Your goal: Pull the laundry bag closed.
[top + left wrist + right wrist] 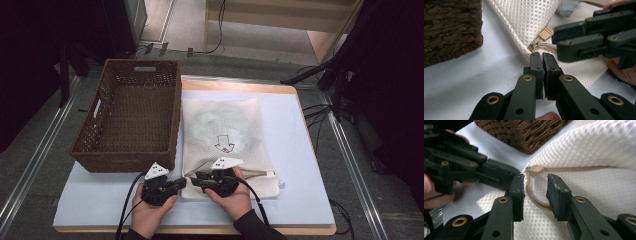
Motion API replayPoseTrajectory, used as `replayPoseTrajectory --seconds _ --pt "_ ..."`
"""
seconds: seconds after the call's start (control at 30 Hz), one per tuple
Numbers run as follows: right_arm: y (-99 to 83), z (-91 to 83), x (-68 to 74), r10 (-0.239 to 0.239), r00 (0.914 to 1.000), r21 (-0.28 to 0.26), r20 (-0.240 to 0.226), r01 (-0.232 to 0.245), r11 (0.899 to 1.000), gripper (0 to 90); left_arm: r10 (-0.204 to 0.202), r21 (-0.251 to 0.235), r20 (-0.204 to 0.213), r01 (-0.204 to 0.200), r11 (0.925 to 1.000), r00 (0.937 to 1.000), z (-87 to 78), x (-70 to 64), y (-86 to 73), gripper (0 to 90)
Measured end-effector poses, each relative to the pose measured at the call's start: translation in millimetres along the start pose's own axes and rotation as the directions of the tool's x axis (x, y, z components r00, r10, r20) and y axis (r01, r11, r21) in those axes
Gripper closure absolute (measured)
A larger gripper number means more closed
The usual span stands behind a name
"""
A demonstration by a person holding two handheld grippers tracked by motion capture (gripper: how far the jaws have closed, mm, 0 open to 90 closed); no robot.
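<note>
Jaws: left gripper (543,72) pinched on the mesh bag (227,145) corner beside the basket (131,114); right gripper (535,195) parted around the zipper pull (537,168) cord. Likely opening the bag; next, close on the pull and drag.

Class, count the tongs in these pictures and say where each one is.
2. The left tongs sit at the mesh bag's near left corner, shut. The right tongs face them just beside, open over the bag's zipper pull.
</note>
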State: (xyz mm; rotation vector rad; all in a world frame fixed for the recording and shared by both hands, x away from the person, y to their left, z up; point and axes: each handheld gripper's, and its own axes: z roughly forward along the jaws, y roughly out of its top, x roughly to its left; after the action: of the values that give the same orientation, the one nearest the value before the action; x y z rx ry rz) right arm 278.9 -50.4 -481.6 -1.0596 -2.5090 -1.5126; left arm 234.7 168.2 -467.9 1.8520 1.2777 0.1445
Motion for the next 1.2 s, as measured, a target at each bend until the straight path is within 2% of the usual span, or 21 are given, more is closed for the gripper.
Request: replayPoseTrajectory --seconds 0.1,0.17,0.3,0.43,0.53,0.67,0.73,0.83,0.93,1.03,1.2 --pt "-1.2 1.9 0.9 -0.01 0.9999 0.036 0.008 0.01 0.999 84.9 0.003 -0.017 0.006 -0.002 0.9999 1.0 -1.8 -1.5 0.9 87.7" --pt "-1.2 1.0 1.9 -0.021 0.9997 0.03 0.012 0.021 0.999 87.9 0.004 -0.024 0.014 -0.004 0.9997 0.9999 -2.1 -1.2 1.1 87.6" --pt "1.5 -5.2 4.2 -0.046 0.9987 -0.009 0.021 0.046 0.999 88.8 -0.015 -0.038 0.054 0.018 0.9991 0.9984 -3.4 2.2 1.9 84.4" --pt "4.0 -10.5 4.8 -0.046 0.9987 -0.039 0.023 0.047 0.998 88.8 -0.04 -0.043 0.05 0.042 0.9982 0.9979 -3.7 4.7 2.9 65.4" --pt "5.3 -13.9 4.4 -0.044 0.9988 -0.06 0.022 0.045 0.997 88.7 -0.053 -0.043 0.057 0.056 0.9975 0.9969 -2.5 5.3 2.6 60.3" --pt "6.0 -15.4 5.4 -0.043 0.9988 -0.076 0.022 0.045 0.996 88.7 -0.05 -0.031 0.084 0.053 0.9981 0.9952 2.2 4.3 1.9 59.9" --pt "6.1 -14.7 5.0 -0.041 0.9991 -0.07 0.013 0.042 0.997 88.6 -0.049 -0.027 0.08 0.051 0.9983 0.9956 3.8 3.5 1.5 62.2" --pt "6.3 -13.2 3.0 -0.018 0.9997 -0.054 -0.019 0.017 0.998 87.0 -0.039 -0.05 0.067 0.042 0.9979 0.997 3.2 0.1 1.2 70.8" --pt "8.6 -16.4 -0.6 0.034 0.9985 -0.088 -0.042 -0.038 0.995 78.4 -0.019 -0.057 0.055 0.022 0.9981 0.9983 4.1 -3.8 0.3 76.7" --pt "12.1 -18.8 -4.7 0.088 0.9947 -0.119 -0.053 -0.094 0.988 70.5 -0.003 -0.052 0.043 0.006 0.9986 0.9991 5.2 -5.5 -0.6 78.8" --pt "15.9 -14.9 -8.7 0.154 0.9871 -0.122 -0.045 -0.158 0.98 68.5 0.016 -0.05 0.029 -0.014 0.9987 0.9994 6.7 -7.9 -1.5 79.9"
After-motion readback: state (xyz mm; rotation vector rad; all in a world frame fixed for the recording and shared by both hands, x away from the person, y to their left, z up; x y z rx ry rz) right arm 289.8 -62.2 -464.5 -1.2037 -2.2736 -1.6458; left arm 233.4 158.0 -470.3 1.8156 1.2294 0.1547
